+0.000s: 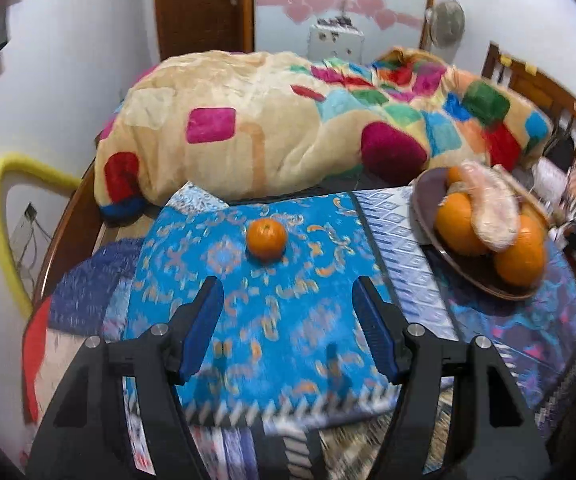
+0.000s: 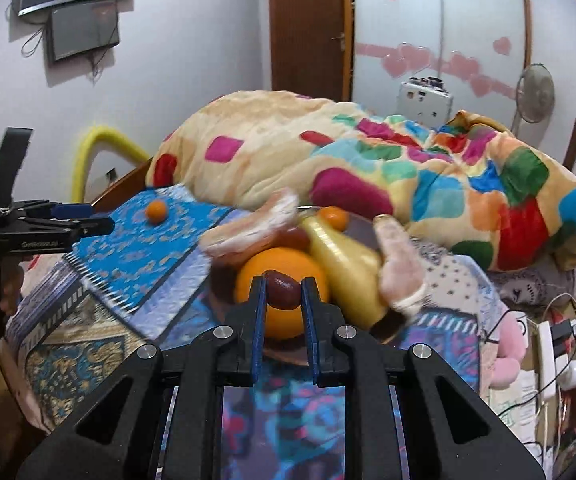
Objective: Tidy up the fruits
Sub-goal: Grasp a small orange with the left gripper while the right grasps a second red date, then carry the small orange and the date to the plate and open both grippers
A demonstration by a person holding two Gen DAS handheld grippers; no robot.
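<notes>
So nearest to us, our right hand-held gripper (image 2: 283, 292) was pinching a small reddish-brown fruit (image 2: 283, 290), looked like a date or something similar; its long axis ran roughly crosswise between the two blue pads, so the ends pointed at the pads rather than away from us. It hung right over the big orange (image 2: 275, 280) in the brown plate (image 2: 362, 228); we couldn't tell if it was touching that orange or just above it. Just past it lay a yellow pear-shaped fruit (image 2: 340, 264), narrow end pointing up and left toward the back of the plate, fat end toward the near right; a smaller orange (image 2: 334, 218) sat behind that, and some pinkish fluffy thing (image 2: 255, 224) was draped over the pile.

Our left hand-held gripper (image 1: 288, 300) was spread wide and holding nothing; it faced the lone mandarin (image 1: 266, 238) sitting on the blue patterned cloth (image 1: 247, 320), stem end up, well apart from the plate.

Our guess at the step: sorting the small fruit out of (or into) the plate; hard to say which. Next move probably calls for carrying it steadily without squashing it, and lining the open gripper up around the mandarin; round fruit could roll on that soft cloth.

Farthest back was the patchwork blanket (image 1: 288, 120) heaped on the bed.
</notes>
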